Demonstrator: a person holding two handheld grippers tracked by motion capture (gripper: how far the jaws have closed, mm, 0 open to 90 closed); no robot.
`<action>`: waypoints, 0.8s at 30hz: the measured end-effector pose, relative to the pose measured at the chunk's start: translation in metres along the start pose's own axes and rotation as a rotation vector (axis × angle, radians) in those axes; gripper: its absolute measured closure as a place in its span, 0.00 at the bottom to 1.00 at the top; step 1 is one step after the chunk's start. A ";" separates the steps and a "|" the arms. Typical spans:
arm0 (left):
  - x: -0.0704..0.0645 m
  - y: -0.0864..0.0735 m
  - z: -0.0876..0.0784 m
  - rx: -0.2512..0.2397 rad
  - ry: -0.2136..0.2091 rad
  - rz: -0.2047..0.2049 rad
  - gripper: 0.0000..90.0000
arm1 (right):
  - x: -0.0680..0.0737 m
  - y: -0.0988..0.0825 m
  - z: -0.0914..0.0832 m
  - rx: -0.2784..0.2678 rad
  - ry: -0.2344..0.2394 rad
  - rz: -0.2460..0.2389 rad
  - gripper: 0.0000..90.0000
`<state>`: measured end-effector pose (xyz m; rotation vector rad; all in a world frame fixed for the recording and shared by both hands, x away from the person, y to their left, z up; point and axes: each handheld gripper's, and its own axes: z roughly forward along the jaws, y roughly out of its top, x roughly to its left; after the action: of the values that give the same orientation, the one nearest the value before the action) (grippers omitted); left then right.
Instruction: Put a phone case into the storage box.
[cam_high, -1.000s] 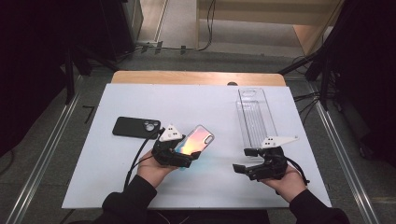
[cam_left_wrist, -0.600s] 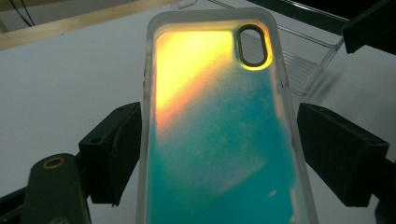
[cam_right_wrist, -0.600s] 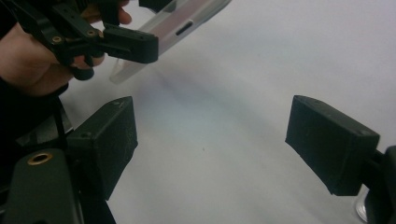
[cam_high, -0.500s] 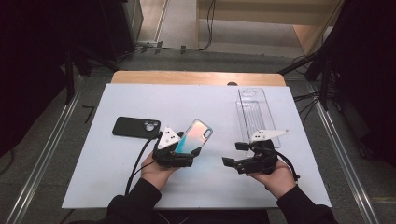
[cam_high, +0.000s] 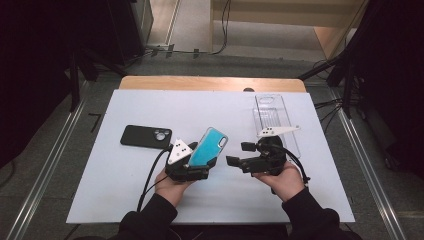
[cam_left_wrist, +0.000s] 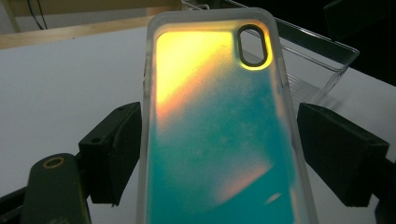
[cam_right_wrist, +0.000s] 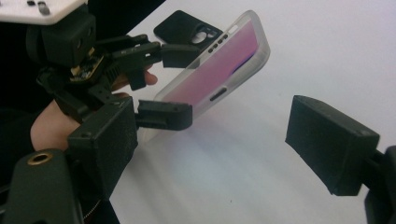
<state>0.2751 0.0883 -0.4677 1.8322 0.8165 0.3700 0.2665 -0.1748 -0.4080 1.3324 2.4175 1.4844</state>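
Observation:
An iridescent teal phone case (cam_high: 209, 146) with a frosted rim is held tilted up off the white table, and my left gripper (cam_high: 202, 160) is shut on its long sides. In the left gripper view the case (cam_left_wrist: 215, 140) stands between the two black jaws, its camera cut-out at the top. My right gripper (cam_high: 239, 154) hovers just right of the case with its jaws pointing left, open and empty. The right gripper view looks past its own spread jaws (cam_right_wrist: 219, 140) at the case (cam_right_wrist: 219, 65) clamped in the left gripper (cam_right_wrist: 180, 81).
A black phone (cam_high: 146, 136) lies face down on the table's left part, behind the left hand. A clear plastic tray (cam_high: 272, 117) lies at the back right. The white table (cam_high: 125, 200) has bare room in front and at the left.
My right gripper has moved left and a little up, closer to the case. The left gripper has tipped the case more upright, and its sheen went from pinkish to teal.

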 end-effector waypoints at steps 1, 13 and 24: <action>-0.001 0.000 0.000 -0.008 0.006 0.003 0.19 | 0.000 0.002 0.001 0.000 -0.003 0.002 0.17; -0.005 -0.004 -0.001 -0.070 -0.003 -0.007 0.19 | -0.004 0.019 0.015 0.010 -0.030 0.024 0.17; -0.012 -0.004 -0.002 -0.098 -0.001 -0.017 0.19 | -0.012 0.030 0.029 0.020 0.022 0.091 0.17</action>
<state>0.2638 0.0827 -0.4688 1.7334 0.7992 0.3916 0.3058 -0.1556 -0.4066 1.4565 2.4223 1.5063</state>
